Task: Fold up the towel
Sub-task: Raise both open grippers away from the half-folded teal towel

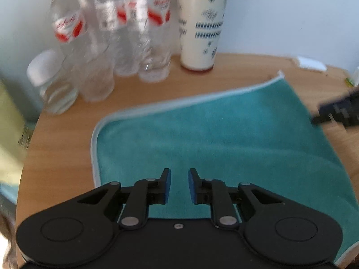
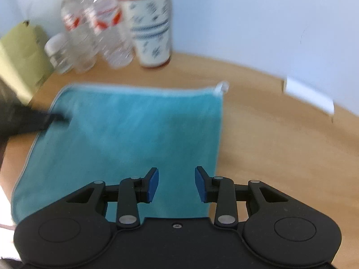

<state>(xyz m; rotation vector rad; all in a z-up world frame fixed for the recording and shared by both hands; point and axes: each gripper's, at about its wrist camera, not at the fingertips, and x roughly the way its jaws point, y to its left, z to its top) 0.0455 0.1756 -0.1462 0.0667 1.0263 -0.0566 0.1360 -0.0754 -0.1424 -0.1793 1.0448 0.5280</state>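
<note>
Towel [image 1: 202,139] as landmark, spread flat on the wooden table [image 1: 67,157], bottles [image 1: 125,40] and cup [image 1: 202,29] beyond its far hem. My left gripper [image 1: 179,185], fingers parted and holding nothing, hovers inside its left near edge; my right gripper [image 2: 176,185], likewise spread and empty, straddles its right edge. Each near corner lies just below its claw; whether single or doubled, I cannot tell

bottles [image 1: 125,33], cup [image 1: 200,27] crowd table's [image 1: 67,148] far edge

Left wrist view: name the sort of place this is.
Probably a home tabletop against a wall: a wooden table holding a teal towel, clear water bottles and a red-lidded tumbler.
</note>
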